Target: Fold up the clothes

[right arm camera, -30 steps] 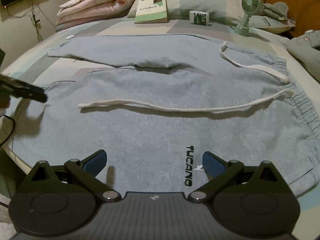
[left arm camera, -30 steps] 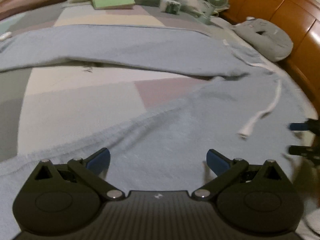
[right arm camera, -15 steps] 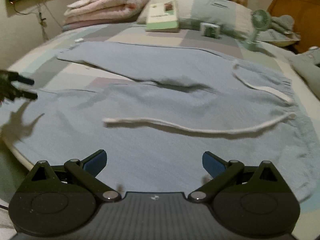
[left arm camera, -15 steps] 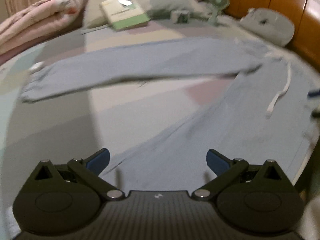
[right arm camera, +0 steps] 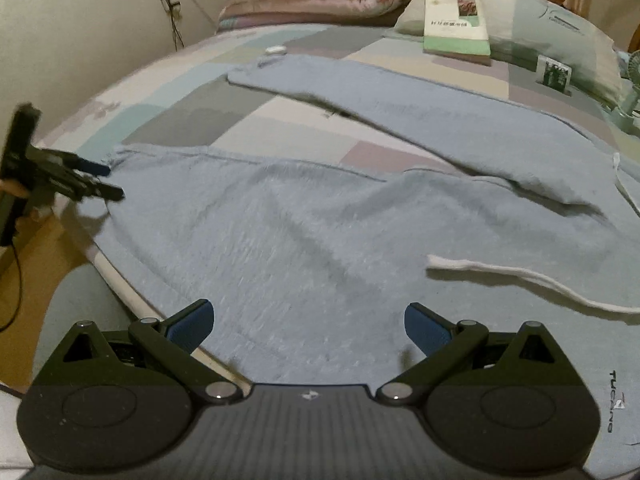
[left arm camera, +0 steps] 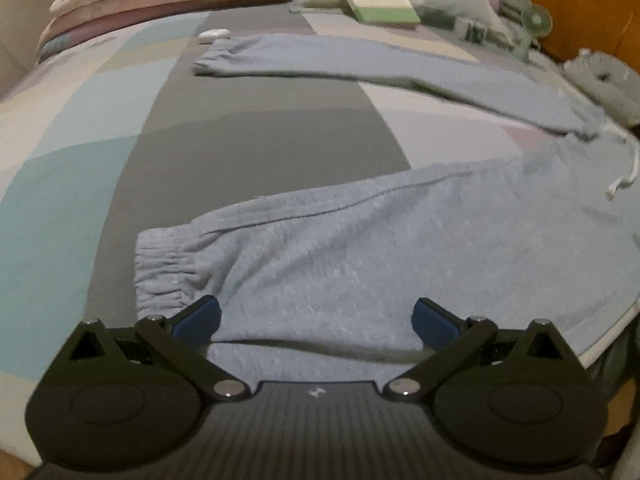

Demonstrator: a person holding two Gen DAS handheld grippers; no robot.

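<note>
The light blue trousers lie spread flat on the bed, so I hold my left gripper wide open and empty just beside the near cuff, ready to pinch it; the right gripper is open too, empty

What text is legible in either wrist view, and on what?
"TUCANO": dark print on the light blue sweatpants, lower right of the right wrist view, running sideways.
Book cover on the pillow: printed lines, too small and blurred to read in both views.
Small box near the pillow: label unreadable.
Small emblem on each gripper body: a mark, no readable text.
</note>
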